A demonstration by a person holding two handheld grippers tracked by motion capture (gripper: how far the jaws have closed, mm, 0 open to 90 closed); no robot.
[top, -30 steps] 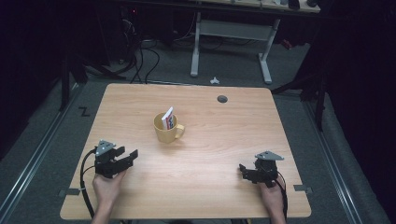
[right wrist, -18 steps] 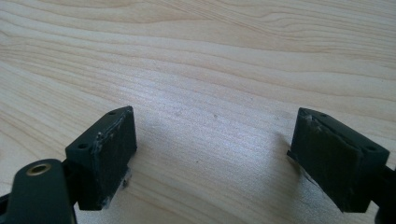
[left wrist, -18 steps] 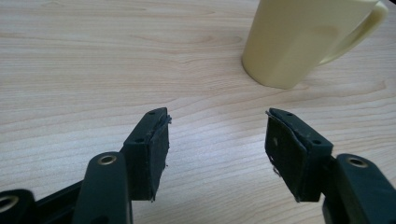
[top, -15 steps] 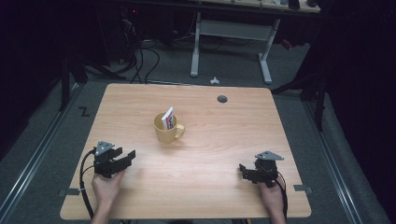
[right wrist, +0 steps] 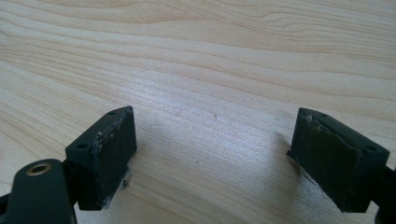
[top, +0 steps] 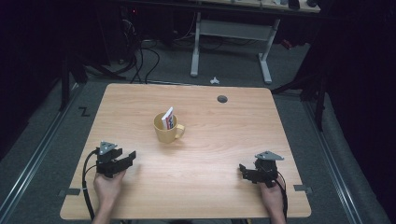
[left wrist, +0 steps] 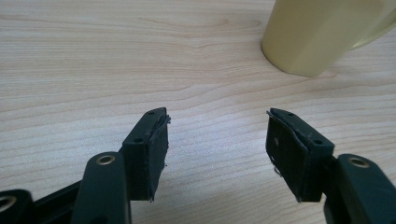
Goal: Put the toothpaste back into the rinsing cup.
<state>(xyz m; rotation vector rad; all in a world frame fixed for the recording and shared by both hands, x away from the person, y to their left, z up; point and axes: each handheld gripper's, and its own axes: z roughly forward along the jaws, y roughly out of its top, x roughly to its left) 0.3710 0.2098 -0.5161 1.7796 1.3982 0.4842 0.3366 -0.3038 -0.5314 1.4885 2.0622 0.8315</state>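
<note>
- The left tool (top: 125, 160) lay low over the near left part of the wooden counter (top: 224, 135), held in the person's left hand (top: 108, 183), its tip pointing toward the counter's middle.
- In the left gripper view its jaws stood wide apart, with only bare wood grain between the pads (left wrist: 155, 154); nothing was gripped.
- The right tool (top: 243, 170) sat near the counter's near right corner in the right hand (top: 271, 189), tip pointing left across the counter.
- In the right gripper view its jaws were also spread wide, with empty wood between the pads (right wrist: 112, 156).
- A yellow mug (top: 166, 129) stood upright near the middle of the counter, slightly left of centre, with its handle turned toward the right of the high view.
- A small white packet with red and blue print (top: 168, 118) stood leaning inside the mug, its top poking above the rim.
- The mug was apart from both tools and nearer the left one; in the left gripper view the mug's base (left wrist: 308, 35) showed ahead and to the right of the jaws, not touching them.
- A dark round hole (top: 222, 99) marked the far side of the counter, well beyond the mug.
</note>
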